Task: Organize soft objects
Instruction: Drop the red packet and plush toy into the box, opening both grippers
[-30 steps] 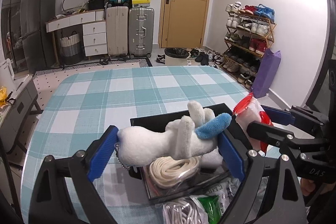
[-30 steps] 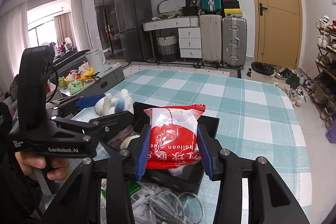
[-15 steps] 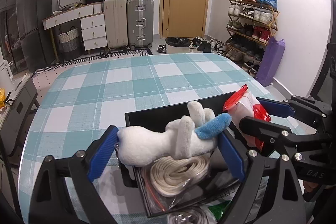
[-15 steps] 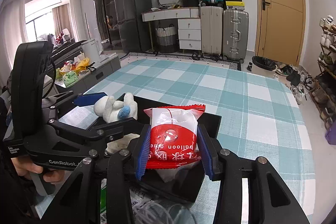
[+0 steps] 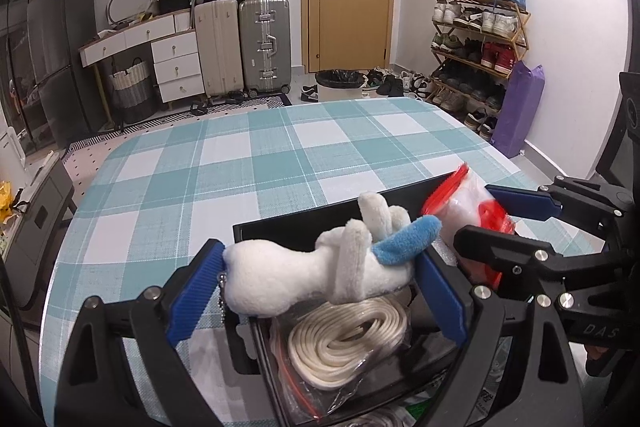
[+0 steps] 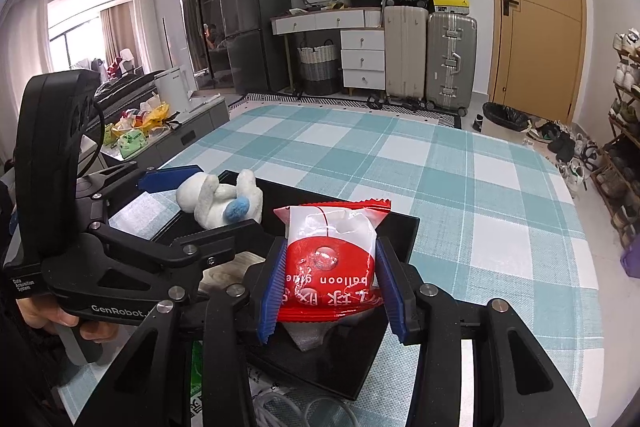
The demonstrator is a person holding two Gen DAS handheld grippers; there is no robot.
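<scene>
left gripper (image 5: 320,291) jaws, set wide, clamp the plush toy (image 5: 320,271) over the black tray (image 6: 404,227); if dropped, it lands on the bagged cord (image 5: 348,343). right gripper (image 6: 328,291) jaws are opening around the red packet (image 6: 332,267), which may tip past the rim.

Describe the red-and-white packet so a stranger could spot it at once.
On the teal-checked table sits a black tray. Over it, the right gripper has the packet between its opening jaws. Unlike the white plush toy beside it, it is glossy plastic, printed "balloon glue".
</scene>
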